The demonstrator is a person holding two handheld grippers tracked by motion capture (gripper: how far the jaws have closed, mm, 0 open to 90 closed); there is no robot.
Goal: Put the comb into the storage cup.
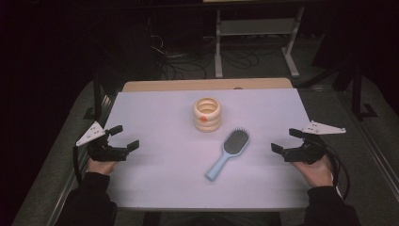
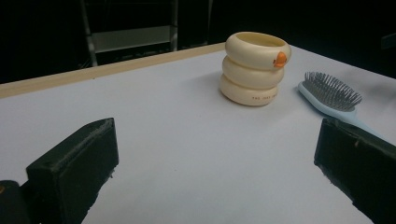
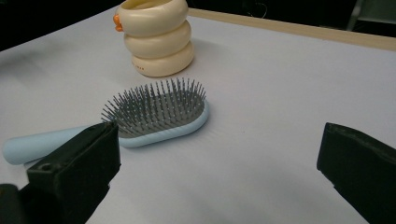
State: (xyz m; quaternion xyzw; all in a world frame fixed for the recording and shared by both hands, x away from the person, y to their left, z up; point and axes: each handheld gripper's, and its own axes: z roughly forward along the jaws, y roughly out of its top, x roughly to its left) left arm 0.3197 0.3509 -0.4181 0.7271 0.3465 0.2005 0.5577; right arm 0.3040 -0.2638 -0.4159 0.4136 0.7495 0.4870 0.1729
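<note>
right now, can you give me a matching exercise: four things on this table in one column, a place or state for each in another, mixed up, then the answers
Things:
1. hairbrush
2. cream ringed holder
3. left tool
4. right tool

Places or states:
A. upright, at the middle of the table toward its far edge
B. open, empty, at the table's right edge
C. lying flat, bristles up, handle toward the near edge
D. open, empty, at the table's left edge

Pairs: 1-C, 2-A, 3-D, 4-B

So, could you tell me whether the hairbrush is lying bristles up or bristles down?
Bristles up: the hairbrush lies flat on the table, its grey pins pointing upward.
</note>
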